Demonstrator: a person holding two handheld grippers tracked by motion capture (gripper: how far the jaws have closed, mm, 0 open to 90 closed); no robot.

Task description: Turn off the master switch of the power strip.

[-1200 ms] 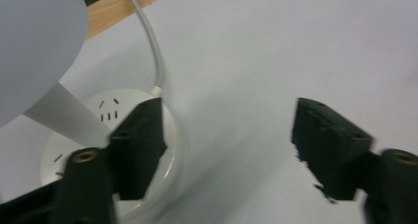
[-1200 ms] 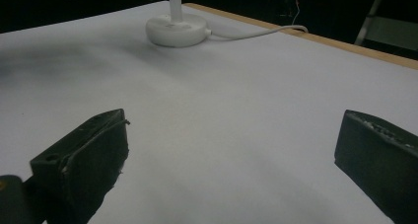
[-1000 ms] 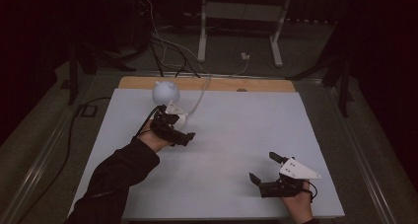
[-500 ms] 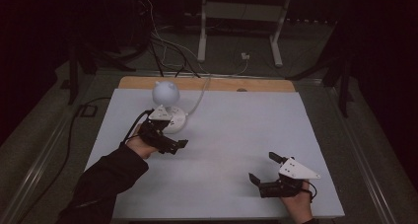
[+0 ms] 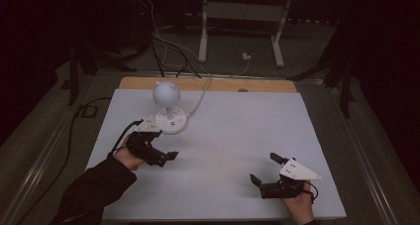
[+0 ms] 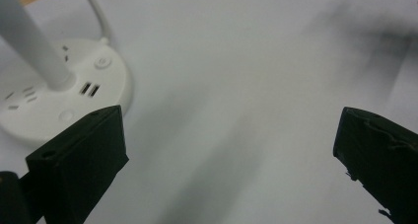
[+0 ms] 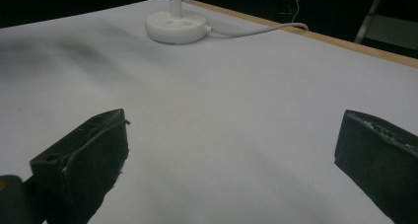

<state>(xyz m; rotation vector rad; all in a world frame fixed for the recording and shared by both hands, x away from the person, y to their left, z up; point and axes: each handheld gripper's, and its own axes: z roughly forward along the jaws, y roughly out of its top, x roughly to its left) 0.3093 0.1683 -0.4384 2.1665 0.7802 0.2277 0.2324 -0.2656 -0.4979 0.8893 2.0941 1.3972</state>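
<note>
1. Since half a second ago, the left gripper (image 5: 163, 158) has been drawn back from the round white lamp base (image 5: 171, 121) toward the near side of the table; one second ago it lay closer to that base, and the right gripper (image 5: 265, 169) is seen in the same spot as before.
2. The left gripper is held by a hand in a dark sleeve (image 5: 94, 185) at the left of the white table cover (image 5: 237, 131), just in front of the lamp base and apart from it.
3. In the left gripper view its two black jaws are seen spread wide, with nothing between them but the bare white cover (image 6: 236, 110).
4. In that view the lamp base (image 6: 59, 100) is seen just beyond the left jaw, with its small slots and round button facing up and its white stem (image 6: 34, 41) rising from the middle.
5. The white globe-shaped lamp head (image 5: 166, 92) is carried on the short stem above the base, at the far left of the table.
6. A white cable (image 5: 200, 93) is led from the base over the wooden far edge (image 5: 208, 84) of the table.
7. The right gripper, topped by a grey three-cornered plate (image 5: 297, 170), is held near the table's right front corner, well apart from the lamp.
8. In the right gripper view its jaws are likewise seen wide apart and empty, with the lamp base (image 7: 176, 25) far ahead.
</note>
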